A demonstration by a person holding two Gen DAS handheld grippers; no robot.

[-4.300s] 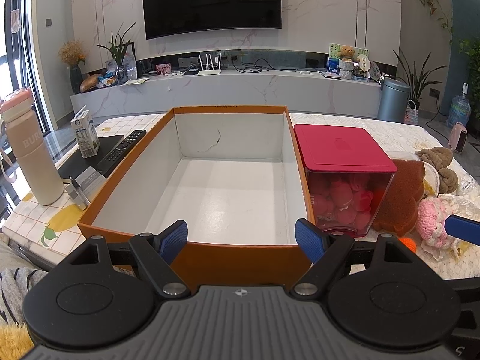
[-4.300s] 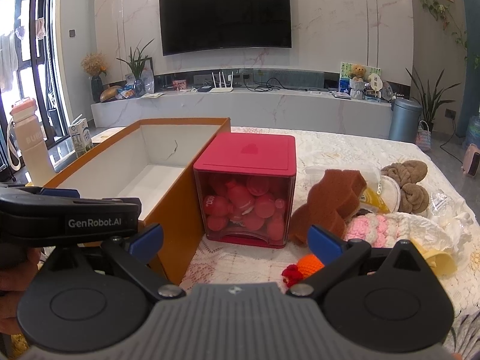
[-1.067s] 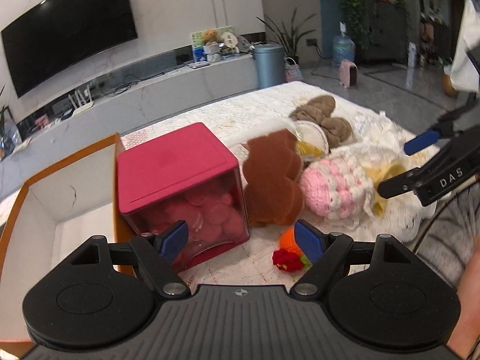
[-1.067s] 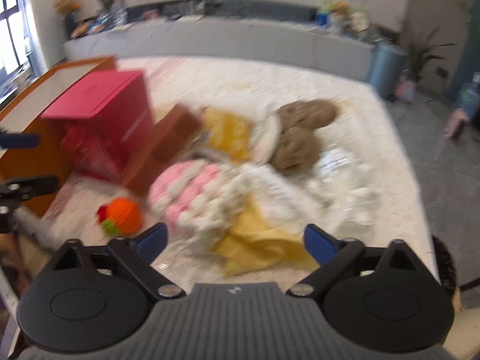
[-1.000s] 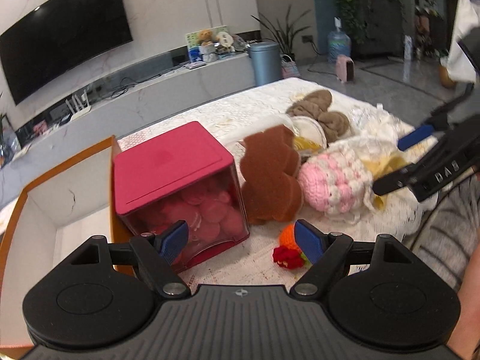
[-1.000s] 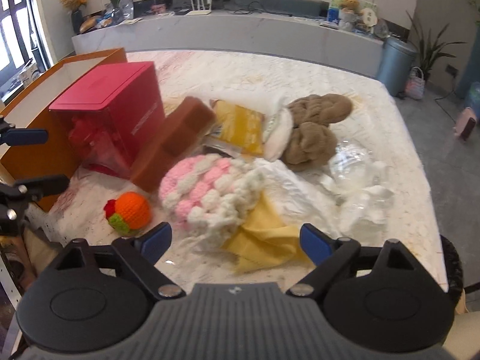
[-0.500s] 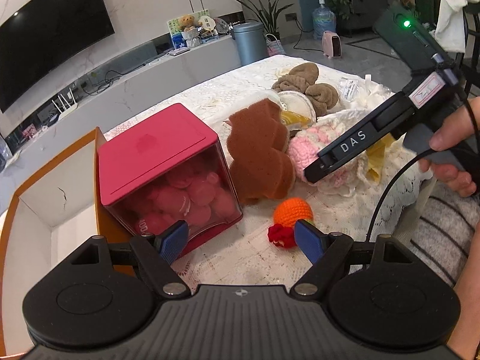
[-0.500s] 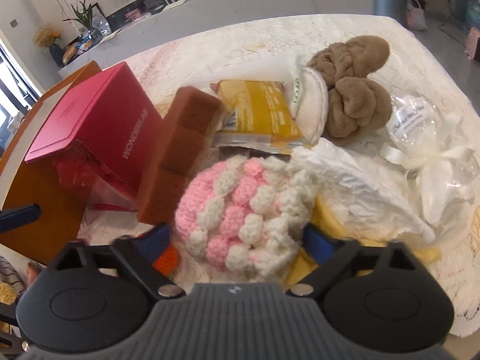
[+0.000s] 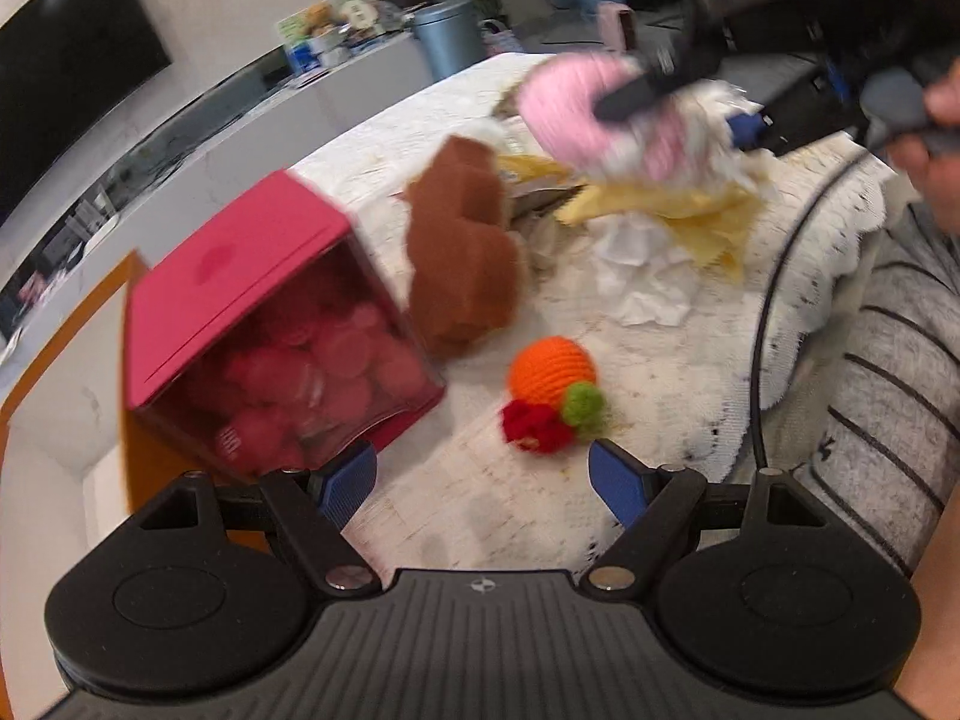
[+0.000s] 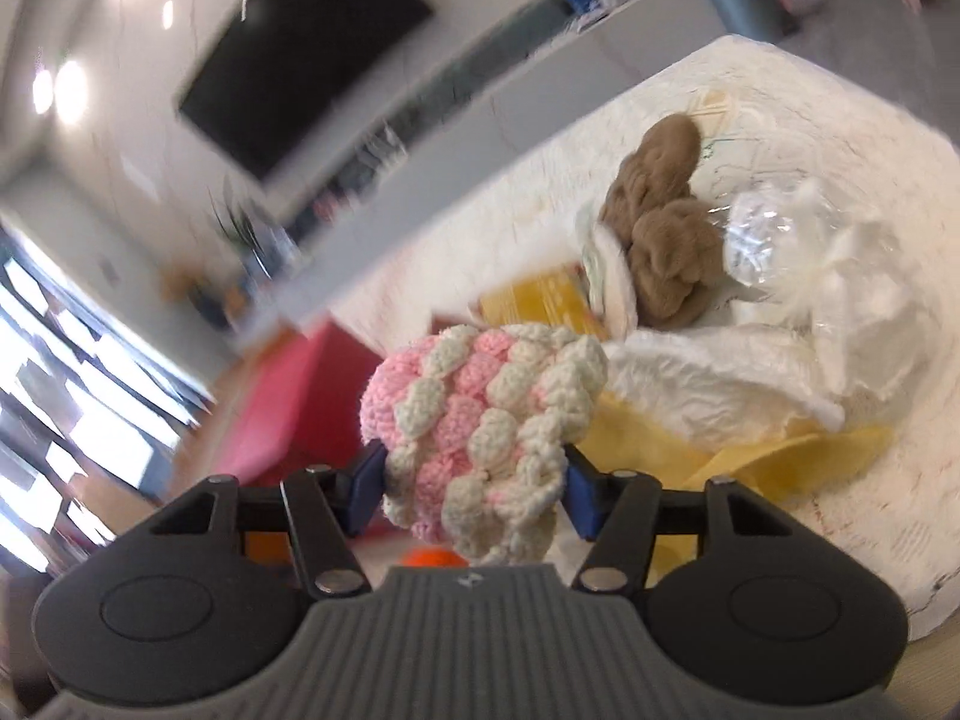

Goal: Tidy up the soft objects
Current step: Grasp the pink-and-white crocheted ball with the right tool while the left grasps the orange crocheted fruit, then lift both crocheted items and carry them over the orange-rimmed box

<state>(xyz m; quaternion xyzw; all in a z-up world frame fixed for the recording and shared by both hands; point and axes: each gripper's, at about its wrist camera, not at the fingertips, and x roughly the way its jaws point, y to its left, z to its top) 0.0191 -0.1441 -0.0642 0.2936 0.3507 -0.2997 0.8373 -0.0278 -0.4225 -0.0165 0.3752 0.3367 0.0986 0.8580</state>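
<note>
My right gripper (image 10: 474, 495) has its jaws closing on a pink and white crocheted piece (image 10: 486, 426), and both blue pads press its sides. In the left wrist view that pink piece (image 9: 576, 102) hangs blurred above the table, held by the right gripper (image 9: 678, 96) at the upper right. My left gripper (image 9: 483, 486) is open with nothing between its fingers, hovering just in front of an orange crocheted ball (image 9: 552, 369) with red and green tufts. A brown plush piece (image 9: 462, 252) leans beside the red-lidded box (image 9: 264, 324).
An orange-walled open box (image 9: 60, 396) stands at the left behind the red-lidded box. Yellow cloth (image 10: 750, 456), white crumpled wrapping (image 10: 720, 384), a tan plush knot (image 10: 660, 228) and clear plastic (image 10: 762, 240) lie on the lace cloth. A striped sleeve (image 9: 888, 372) is at the right.
The right gripper has closed on the pink crocheted piece and lifted it off the pile while rolling. The left gripper has sunk a little toward the orange ball.
</note>
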